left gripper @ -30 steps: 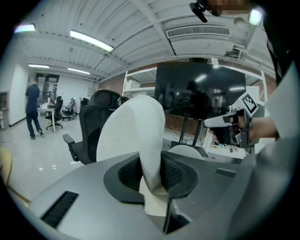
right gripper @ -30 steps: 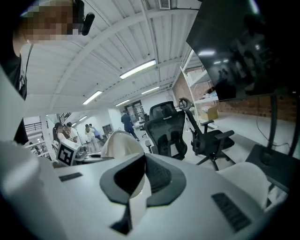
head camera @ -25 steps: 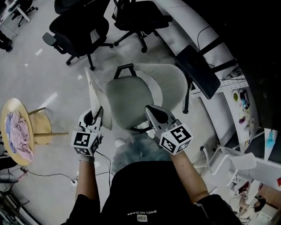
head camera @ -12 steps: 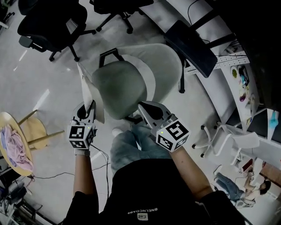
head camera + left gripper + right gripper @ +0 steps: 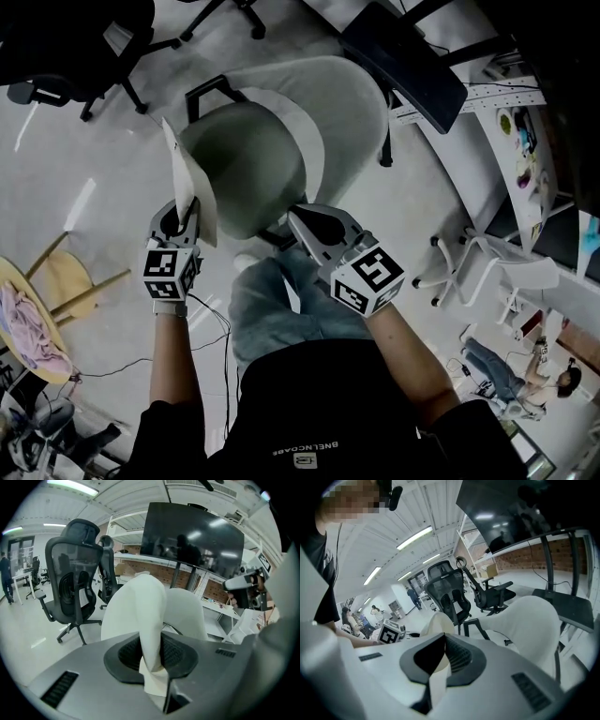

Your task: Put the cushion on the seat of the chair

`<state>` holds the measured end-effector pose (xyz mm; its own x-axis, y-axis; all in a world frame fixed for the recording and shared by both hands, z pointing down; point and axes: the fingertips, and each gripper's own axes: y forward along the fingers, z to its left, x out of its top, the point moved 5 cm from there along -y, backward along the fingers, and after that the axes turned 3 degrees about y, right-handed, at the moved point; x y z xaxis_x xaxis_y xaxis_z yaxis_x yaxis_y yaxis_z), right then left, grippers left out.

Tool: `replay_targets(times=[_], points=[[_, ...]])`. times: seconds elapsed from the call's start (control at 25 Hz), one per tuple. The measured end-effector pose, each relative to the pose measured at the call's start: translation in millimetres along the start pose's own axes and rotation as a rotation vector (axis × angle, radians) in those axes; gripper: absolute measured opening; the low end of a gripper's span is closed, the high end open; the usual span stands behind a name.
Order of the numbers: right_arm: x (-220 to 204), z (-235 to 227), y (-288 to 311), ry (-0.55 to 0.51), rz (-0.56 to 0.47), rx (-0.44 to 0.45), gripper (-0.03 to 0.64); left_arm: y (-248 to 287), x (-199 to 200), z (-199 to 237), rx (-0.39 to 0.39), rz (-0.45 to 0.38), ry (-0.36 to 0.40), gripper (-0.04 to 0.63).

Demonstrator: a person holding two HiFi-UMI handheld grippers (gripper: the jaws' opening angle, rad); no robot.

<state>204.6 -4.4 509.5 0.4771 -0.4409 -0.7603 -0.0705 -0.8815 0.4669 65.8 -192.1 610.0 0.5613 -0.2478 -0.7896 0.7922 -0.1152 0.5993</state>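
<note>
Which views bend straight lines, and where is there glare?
Left gripper view: fisheye bowing, dark corners, bright reflections on the monitor. Right gripper view: same bowing and dark corners. Head view: dim, straighter, a glare streak on the floor.

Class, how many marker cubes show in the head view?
2. One marker cube on the left gripper, at the cushion's left edge; the other on the right gripper, at its right. None seems hidden.
</note>
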Motion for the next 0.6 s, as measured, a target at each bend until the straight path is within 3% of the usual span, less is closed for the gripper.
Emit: replay_targets(times=[0.6], points=[[-19, -44, -15, 0.082, -0.02, -0.066, 0.009, 72, -5, -57, -0.165, 0.05, 0.057, 0.072]])
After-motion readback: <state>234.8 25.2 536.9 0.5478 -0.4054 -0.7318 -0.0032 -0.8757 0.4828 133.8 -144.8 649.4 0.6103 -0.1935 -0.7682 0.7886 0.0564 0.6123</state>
